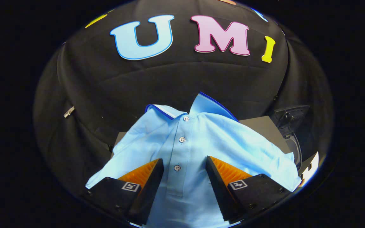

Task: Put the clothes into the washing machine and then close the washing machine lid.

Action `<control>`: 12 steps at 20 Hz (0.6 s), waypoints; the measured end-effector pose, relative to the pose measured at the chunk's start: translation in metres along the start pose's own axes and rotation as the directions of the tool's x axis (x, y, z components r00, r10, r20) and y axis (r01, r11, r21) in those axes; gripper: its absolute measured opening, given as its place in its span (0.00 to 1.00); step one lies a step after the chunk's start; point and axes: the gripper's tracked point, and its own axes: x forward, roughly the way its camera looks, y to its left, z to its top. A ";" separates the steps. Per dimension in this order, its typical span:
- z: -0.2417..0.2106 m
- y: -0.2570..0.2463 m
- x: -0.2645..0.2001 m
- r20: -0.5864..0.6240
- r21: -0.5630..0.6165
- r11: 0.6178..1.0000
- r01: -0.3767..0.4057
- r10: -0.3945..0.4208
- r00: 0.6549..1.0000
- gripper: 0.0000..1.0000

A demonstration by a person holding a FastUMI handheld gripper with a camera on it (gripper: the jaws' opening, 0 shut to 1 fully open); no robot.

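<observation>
Shirt (201, 139), light blue polo with 3 buttons down the placket and a dark-trimmed collar, lies draped over a grey box-like surface (261, 126), collar end away from the gripper (184, 164). Gripper fingers are spread wide, 1 on each side of the placket, with the lowest button between them. Cloth runs under and between the fingers, but neither finger looks pressed into it; contact can't be confirmed from this angle. Dark rounded part (288, 118) just beyond the shirt's far side could be the washing machine or its lid, too little visible to be sure. My read: task is at the very start. Shirt not yet picked up, nothing loaded, lid not closed. Left to do: pinch the shirt, carry it to the drum, drop it in, shut the lid.
</observation>
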 end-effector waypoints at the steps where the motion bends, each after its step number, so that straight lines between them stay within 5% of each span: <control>1: 0.004 -0.002 0.001 0.005 -0.006 1.000 -0.002 0.002 1.000 0.71; 5: 0.007 0.001 0.002 0.051 0.082 0.992 -0.094 0.090 0.995 0.09; 12: 0.005 -0.001 0.001 0.062 0.069 0.994 -0.090 0.085 0.994 0.09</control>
